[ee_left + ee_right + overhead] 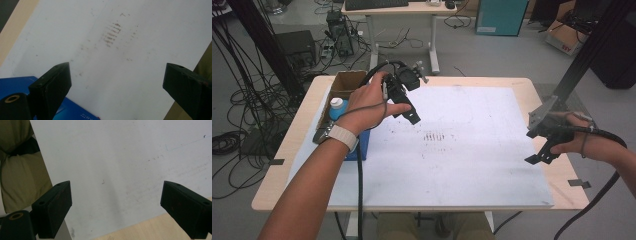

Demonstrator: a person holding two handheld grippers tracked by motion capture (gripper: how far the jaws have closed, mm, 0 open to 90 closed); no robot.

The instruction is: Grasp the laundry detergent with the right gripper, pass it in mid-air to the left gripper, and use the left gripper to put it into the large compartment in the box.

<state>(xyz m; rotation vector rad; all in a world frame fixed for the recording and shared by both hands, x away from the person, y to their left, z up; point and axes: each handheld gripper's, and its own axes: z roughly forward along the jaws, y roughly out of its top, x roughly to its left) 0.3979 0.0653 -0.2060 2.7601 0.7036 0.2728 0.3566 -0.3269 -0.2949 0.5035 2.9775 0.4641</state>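
Left tongs (408, 107) held above the white sheet (462, 165), near its far left part, jaws spread wide with nothing between them. The left hand (369, 102) grips the body; a pale strap sits on the wrist. In the left gripper view the two black jaws stand far apart over the sheet, with a patch of brown smudge marks (112, 35) beyond them and the corner of a blue box (17, 83) just beside the left jaw.

Right tongs (544, 147) at the right edge of the sheet, also spread and holding nothing. The right hand (584, 145) holds them low over the worktop (277, 185). In the right gripper view the jaws frame bare white sheet, with a strip of wood worktop at the bottom right and olive trousers (17, 170) off the sheet's edge at left.

Nearest things to the left tongs: the blue box (362, 145) lying on the left edge of the sheet under the forearm, and a cardboard box (344, 85) behind it. A bottle with a white cap (337, 106) stands in the cardboard box. The two tongs are well apart, with the smudge marks (434, 136) between them.
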